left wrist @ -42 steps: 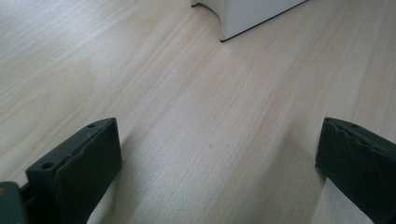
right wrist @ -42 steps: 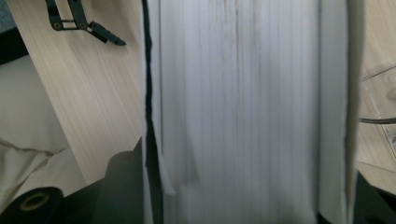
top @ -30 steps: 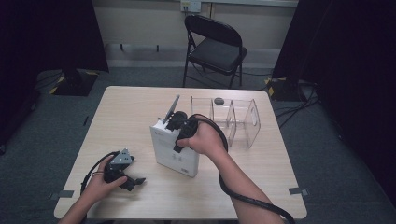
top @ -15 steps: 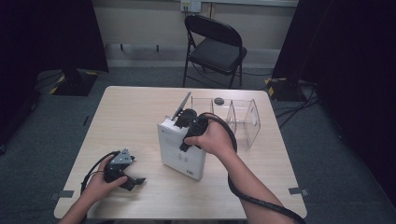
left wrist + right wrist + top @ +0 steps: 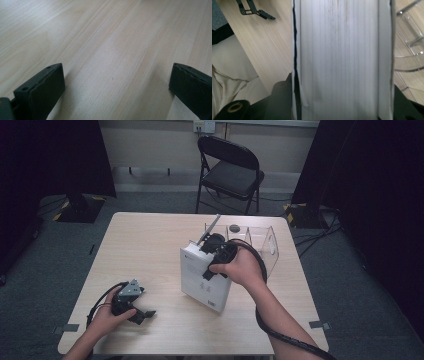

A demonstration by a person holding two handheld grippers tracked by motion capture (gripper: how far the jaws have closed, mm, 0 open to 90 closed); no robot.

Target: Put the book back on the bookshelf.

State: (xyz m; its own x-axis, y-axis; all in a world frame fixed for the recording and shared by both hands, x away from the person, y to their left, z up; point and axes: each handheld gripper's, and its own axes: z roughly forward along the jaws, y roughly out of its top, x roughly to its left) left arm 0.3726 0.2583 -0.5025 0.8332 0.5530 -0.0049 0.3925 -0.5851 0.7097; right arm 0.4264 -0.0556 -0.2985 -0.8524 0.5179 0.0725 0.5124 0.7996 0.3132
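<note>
Worktop (image 5: 150,245), light wood, carries everything. Clear acrylic organizer (image 5: 260,245) stands at its far right, dividers upright, just behind the book. Thick white book (image 5: 202,277) is tilted up near the centre, its lower edge apparently on the wood; long axis runs from near right to far left. Right hand-held gripper (image 5: 212,262) is clamped across the book's top edge, page block (image 5: 342,60) between the jaws. Left hand-held gripper (image 5: 142,314) rests near the front left, jaws apart, nothing between them, well apart from the book. Right hand is nearer; organizer lies just beyond it.
</note>
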